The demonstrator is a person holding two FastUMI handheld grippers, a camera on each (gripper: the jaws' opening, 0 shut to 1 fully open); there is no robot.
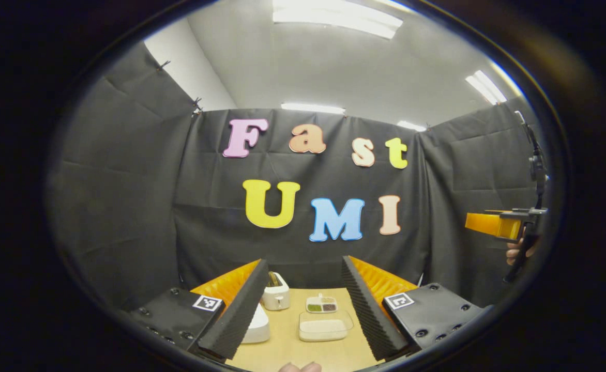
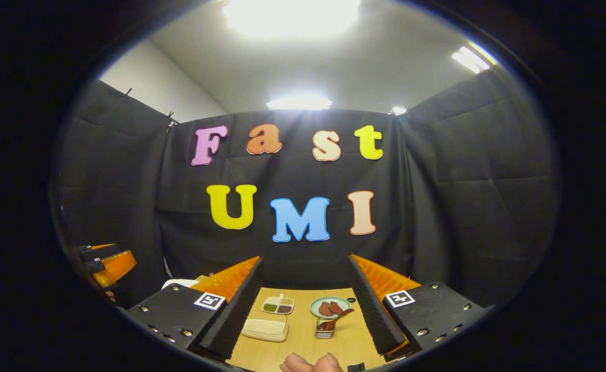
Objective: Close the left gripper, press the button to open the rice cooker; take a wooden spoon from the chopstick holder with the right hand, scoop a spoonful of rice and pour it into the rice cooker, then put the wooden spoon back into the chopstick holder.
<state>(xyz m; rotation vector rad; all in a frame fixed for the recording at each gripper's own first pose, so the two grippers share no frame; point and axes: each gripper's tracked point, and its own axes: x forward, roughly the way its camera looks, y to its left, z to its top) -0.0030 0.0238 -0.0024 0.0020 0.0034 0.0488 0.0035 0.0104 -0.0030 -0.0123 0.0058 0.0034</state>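
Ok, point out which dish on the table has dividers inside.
The small sectioned dish, split into compartments of green and dark grains. The clear rice container and green plate are undivided.

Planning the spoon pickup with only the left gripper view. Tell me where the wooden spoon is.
Observer: The right gripper view has the wooden spoon leaning in a small holder, right of the rice container.
Operator: Report what's behind it.
Observer: A green plate with brownish pieces, just beyond the holder.
Operator: Give me the right gripper's state.
Observer: The right gripper is open, its fingers spread wide with nothing between them.
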